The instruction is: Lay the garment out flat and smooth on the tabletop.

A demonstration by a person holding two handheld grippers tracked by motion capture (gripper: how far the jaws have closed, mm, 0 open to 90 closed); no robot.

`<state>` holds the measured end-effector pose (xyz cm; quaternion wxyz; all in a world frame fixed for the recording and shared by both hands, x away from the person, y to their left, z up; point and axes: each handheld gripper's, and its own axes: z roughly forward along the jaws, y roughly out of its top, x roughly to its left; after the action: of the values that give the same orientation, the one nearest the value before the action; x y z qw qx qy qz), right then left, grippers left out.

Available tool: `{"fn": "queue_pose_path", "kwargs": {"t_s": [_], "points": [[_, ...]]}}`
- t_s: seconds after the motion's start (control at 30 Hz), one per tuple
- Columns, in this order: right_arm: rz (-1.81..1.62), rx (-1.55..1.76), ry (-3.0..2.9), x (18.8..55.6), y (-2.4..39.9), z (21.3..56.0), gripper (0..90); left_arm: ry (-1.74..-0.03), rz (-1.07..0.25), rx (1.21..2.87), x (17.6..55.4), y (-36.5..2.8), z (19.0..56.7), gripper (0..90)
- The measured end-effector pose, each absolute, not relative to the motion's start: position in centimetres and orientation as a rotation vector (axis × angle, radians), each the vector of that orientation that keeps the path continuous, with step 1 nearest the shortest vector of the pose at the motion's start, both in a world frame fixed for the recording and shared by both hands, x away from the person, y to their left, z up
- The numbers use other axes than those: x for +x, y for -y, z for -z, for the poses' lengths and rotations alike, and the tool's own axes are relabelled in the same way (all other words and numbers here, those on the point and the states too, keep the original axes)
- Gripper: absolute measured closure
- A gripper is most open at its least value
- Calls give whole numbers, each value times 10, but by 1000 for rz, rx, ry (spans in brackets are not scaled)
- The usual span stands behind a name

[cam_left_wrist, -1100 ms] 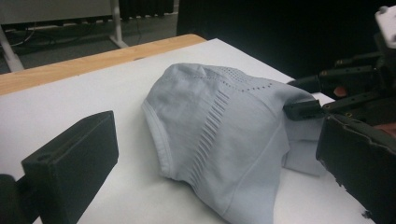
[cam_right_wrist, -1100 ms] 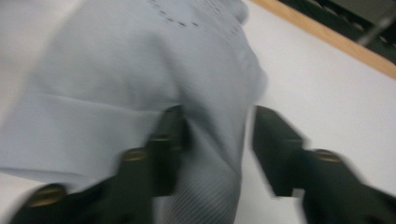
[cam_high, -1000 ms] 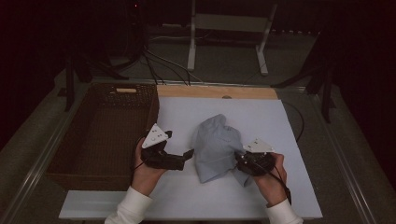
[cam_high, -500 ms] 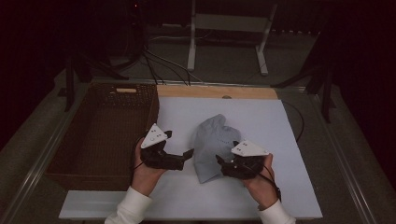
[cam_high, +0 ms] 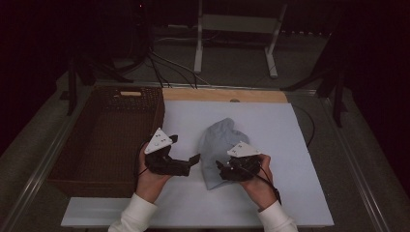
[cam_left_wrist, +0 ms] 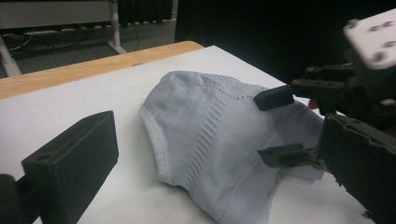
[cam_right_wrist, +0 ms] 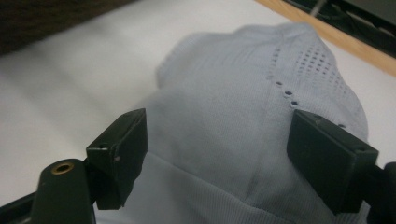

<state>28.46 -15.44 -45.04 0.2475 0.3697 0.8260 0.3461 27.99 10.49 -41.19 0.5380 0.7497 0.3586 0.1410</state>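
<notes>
Right tongs (cam_high: 221, 170) spread, having just been opening, straddling the near edge of the pale grey garment (cam_high: 220, 145) without pinching it. Left tongs (cam_high: 196, 159) also spread, just beside the garment's left edge. Garment lying crumpled mid-tabletop (cam_high: 270, 125), right of the wicker basket (cam_high: 109, 140).

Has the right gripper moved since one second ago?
Yes. The right gripper has shifted left, toward the basket, over the grey cloth; its jaws have been opening.

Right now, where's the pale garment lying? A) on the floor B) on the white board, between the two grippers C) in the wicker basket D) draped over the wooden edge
B: the pale garment lies on the white board, with the left gripper on one side and the right gripper at its other edge; the wicker basket sits apart.
</notes>
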Motion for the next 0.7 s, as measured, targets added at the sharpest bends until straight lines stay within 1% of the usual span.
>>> {"fn": "queue_pose_path", "kwargs": {"t_s": [0.2, 0.4, 0.53, 0.57, 0.63, 0.7], "points": [[-893, 1069, -2249, 297, 163, 459, 214, -854, -334, 1780, 280, -105, 412, 1], [-832, 1097, -2264, 303, 161, 466, 277, -855, -333, 1779, 280, -105, 412, 1], [-804, 1118, -2268, 308, 161, 472, 349, -856, -332, 1776, 280, -106, 412, 1], [-805, 1125, -2270, 309, 161, 473, 381, -856, -332, 1775, 280, -107, 412, 1], [-805, 1133, -2268, 309, 162, 473, 473, -854, -332, 1775, 280, -107, 412, 1], [-814, 1147, -2267, 309, 163, 472, 534, -853, -331, 1775, 280, -106, 412, 1]]}}
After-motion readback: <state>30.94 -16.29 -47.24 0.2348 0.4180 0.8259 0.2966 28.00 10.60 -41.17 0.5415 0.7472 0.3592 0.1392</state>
